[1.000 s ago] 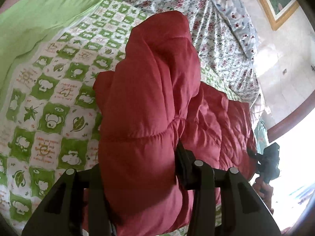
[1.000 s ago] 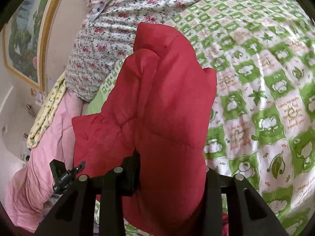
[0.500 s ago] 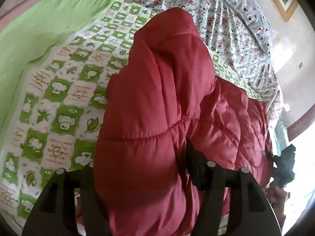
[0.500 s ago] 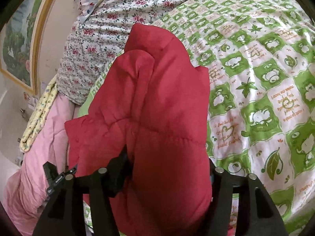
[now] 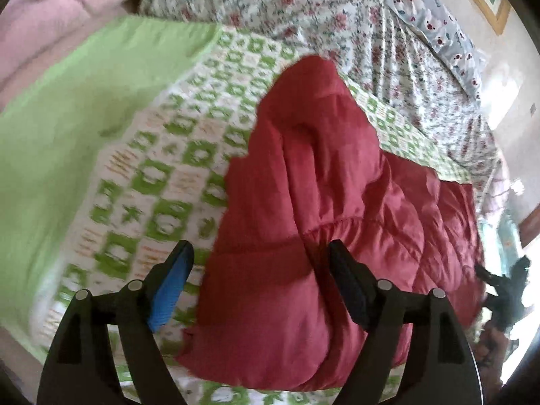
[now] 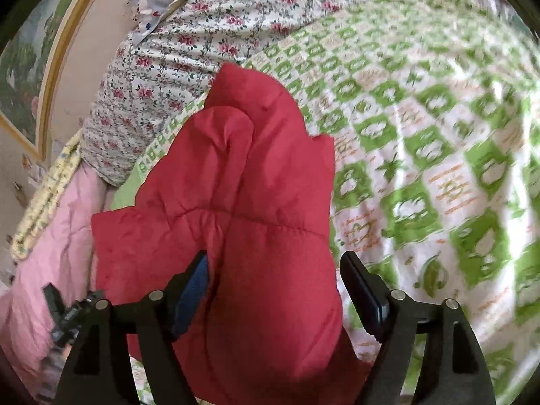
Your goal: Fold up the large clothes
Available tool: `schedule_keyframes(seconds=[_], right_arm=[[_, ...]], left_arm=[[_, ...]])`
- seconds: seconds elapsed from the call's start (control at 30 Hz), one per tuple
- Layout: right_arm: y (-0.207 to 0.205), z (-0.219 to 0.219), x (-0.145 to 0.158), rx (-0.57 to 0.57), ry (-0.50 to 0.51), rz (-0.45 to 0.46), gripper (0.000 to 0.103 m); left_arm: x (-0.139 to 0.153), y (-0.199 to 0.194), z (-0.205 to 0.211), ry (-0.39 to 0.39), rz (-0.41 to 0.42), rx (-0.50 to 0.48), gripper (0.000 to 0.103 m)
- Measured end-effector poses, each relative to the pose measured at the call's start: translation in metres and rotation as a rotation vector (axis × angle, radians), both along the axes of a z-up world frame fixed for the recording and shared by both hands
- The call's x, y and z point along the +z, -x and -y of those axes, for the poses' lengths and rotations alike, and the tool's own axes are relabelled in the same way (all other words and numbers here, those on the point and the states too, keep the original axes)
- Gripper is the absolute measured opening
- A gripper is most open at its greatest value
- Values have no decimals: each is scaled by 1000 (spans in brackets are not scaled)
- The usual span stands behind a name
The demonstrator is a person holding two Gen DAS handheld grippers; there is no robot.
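Note:
A red quilted puffer jacket [image 5: 320, 202] lies bunched and folded over on the green-and-white checked bedspread [image 5: 152, 175]. It also shows in the right wrist view [image 6: 243, 209]. My left gripper [image 5: 260, 270] is open; the jacket's near edge sits between its spread fingers, and the blue pad of the left finger is bare. My right gripper [image 6: 280, 283] is open too, with a fold of the jacket lying between its fingers. Each gripper shows small in the other's view, at the jacket's far side.
A floral sheet [image 5: 337, 27] and a patterned pillow [image 5: 438, 33] lie at the head of the bed. A plain green cover [image 5: 67, 118] and pink bedding [image 6: 44, 253] border the checked spread [image 6: 422, 168]. A framed picture [image 6: 30, 67] hangs on the wall.
Both grippers were shut on the jacket and have opened, letting it drop onto the bed. Both views are blurred from motion as the grippers pull back.

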State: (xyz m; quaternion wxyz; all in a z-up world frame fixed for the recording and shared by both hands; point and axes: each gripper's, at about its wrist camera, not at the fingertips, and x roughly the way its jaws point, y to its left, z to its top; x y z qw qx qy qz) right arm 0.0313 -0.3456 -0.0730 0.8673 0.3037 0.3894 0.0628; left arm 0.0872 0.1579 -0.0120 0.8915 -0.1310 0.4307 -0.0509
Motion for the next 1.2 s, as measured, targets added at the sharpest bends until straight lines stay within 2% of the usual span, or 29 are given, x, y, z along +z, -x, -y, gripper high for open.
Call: schedule_keyframes(seconds=[0.03,0.07,0.17,0.27,0.4,0.5,0.7,0.8,0.9,1.0,1.2], right_arm=[[2,-1,5,-10,23,6,80],[6,-1,11,-24,55,18,80],[16,-2,27,-50,117,56,80],[23,-10,44,-45,165,101,80],[20,-39,63,37,198,142,80],[14,-72,69,131,239,151,80],[7,-124,59,261,305,125,80],[-1,-137,49,280,362,96,80],[-17,-142,39,269,413,50,80],[-35,-141,30,261,461,10,80],[-71,-111,15,162,421,-42,77]], left_arm=[[7,3,-2,-50,21,37,81],[11,4,-5,-65,37,52,81],[25,12,-11,-40,82,41,81],[32,20,-3,-29,102,-10,81],[32,25,27,6,92,-112,81],[29,29,51,-7,87,-173,81],[22,44,80,-14,86,-265,81],[13,42,86,-53,80,-272,81],[-6,28,86,-75,46,-248,81],[-22,14,89,-96,54,-247,82],[-25,-7,93,-110,45,-209,85]])
